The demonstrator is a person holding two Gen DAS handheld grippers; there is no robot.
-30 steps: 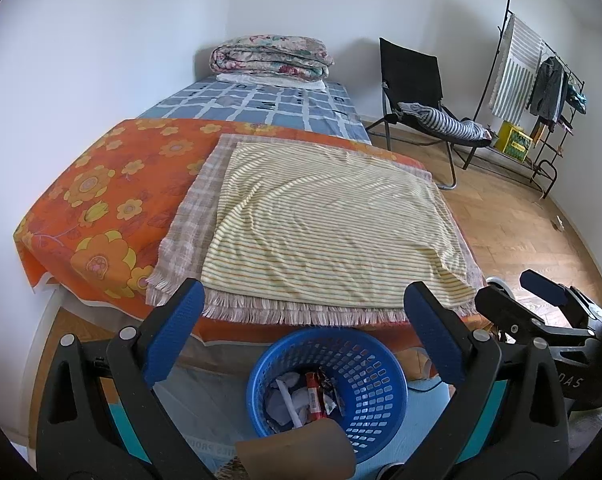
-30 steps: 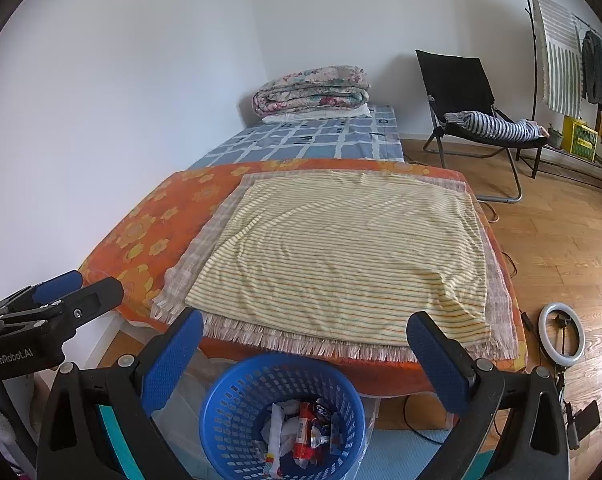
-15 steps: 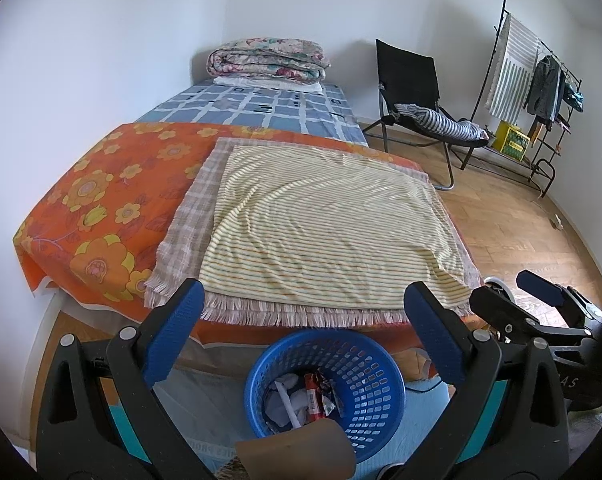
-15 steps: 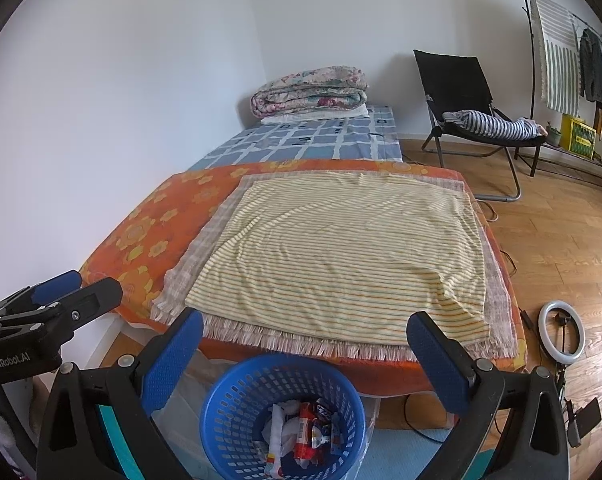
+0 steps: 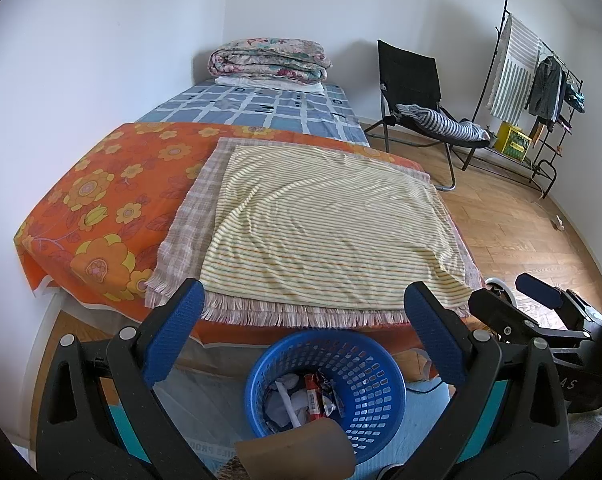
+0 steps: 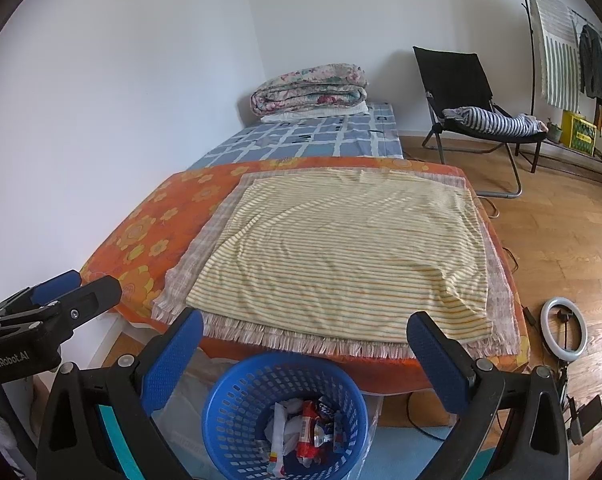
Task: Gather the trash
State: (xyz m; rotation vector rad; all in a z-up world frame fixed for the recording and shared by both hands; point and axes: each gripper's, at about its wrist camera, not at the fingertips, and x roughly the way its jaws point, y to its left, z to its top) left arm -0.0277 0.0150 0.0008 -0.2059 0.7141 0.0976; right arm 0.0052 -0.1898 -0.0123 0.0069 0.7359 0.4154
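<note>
Both grippers — left and right — hung with jaws wide open, empty, over the blue basket on the floor by the bed; the trash lay inside.

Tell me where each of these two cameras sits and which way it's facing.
Left wrist: on the left hand-held gripper, facing the bed over the blue basket; own open fingers show, right hand-held gripper at right.
Right wrist: on the right hand-held gripper, slightly further right, same direction; own open fingers show, left gripper at left.
Shared: bed, striped cloth, basket of trash, black chair.
</note>
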